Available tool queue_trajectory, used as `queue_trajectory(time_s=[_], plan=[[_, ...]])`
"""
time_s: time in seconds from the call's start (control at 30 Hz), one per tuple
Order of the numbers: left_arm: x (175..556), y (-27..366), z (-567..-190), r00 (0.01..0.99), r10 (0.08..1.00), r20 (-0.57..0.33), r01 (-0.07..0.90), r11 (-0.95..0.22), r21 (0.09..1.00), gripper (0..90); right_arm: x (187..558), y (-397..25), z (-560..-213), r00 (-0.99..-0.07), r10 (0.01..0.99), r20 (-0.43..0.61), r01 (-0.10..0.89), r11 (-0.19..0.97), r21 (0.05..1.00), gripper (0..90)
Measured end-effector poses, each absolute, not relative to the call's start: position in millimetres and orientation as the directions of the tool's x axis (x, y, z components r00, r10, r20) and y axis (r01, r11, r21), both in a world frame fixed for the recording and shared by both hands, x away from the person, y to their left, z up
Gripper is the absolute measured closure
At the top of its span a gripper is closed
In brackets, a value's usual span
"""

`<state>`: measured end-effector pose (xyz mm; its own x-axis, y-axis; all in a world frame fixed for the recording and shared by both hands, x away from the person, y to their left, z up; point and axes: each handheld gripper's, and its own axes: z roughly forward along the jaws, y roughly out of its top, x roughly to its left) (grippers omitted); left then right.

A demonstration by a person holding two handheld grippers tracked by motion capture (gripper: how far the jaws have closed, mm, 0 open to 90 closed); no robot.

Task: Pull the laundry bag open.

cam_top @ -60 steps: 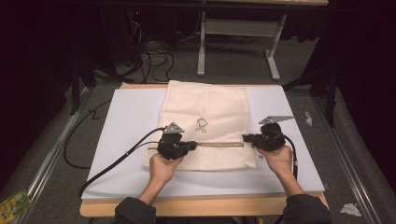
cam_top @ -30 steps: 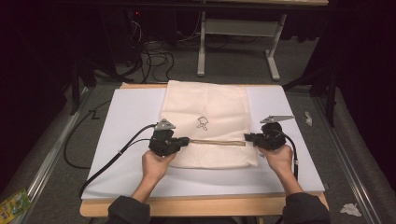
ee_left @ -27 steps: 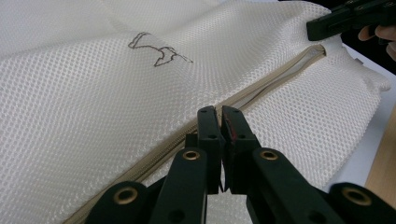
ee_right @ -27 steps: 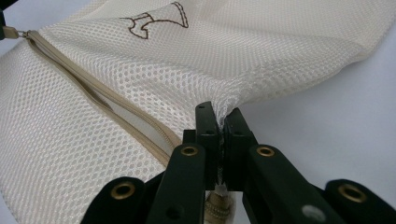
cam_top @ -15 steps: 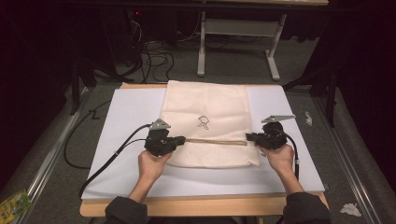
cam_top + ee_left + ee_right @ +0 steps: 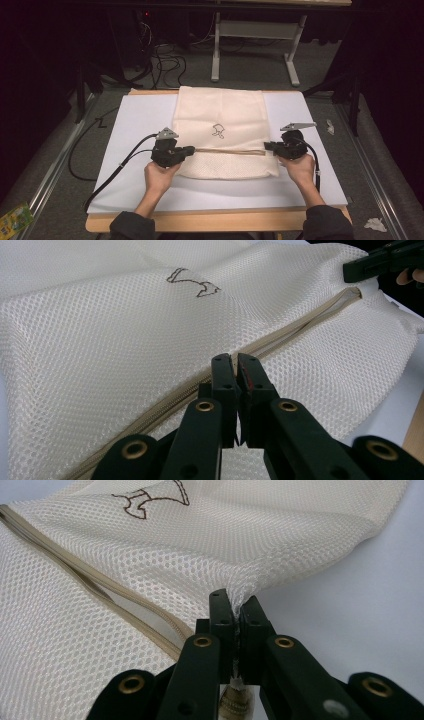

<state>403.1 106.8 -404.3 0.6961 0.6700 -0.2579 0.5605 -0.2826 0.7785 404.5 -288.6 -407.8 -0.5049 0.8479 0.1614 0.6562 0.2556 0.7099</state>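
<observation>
mesh laundry bag (image 6: 220, 131) lies flat in the middle of the white mat (image 6: 135, 125), zip (image 6: 230, 150) running across it between my two tongs.
it looks light, soft and floppy to me, so i'd hold it by the zip ends, not the loose netting. my left gripper (image 6: 186, 150) is pinched tight at the zip's left end, on the pull i'd guess. my right gripper (image 6: 267, 146) is clamped on the bag's edge at the other end. both forearms come in low, grippers level, pointing inward.

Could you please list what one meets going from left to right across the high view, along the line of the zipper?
White mat → left gripper → zipper of the mesh bag → right gripper → white mat again.
</observation>
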Motion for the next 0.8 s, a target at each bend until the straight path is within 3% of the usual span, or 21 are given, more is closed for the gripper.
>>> queue_trajectory(time_s=[0.8], plan=[[404, 127, -409, 0.66, 0.701, -0.27, 0.583, -0.252, 0.773, 87.5, 409, -292, -408, -0.478, 0.866, 0.146, 0.665, 0.248, 0.705, 88.9]])
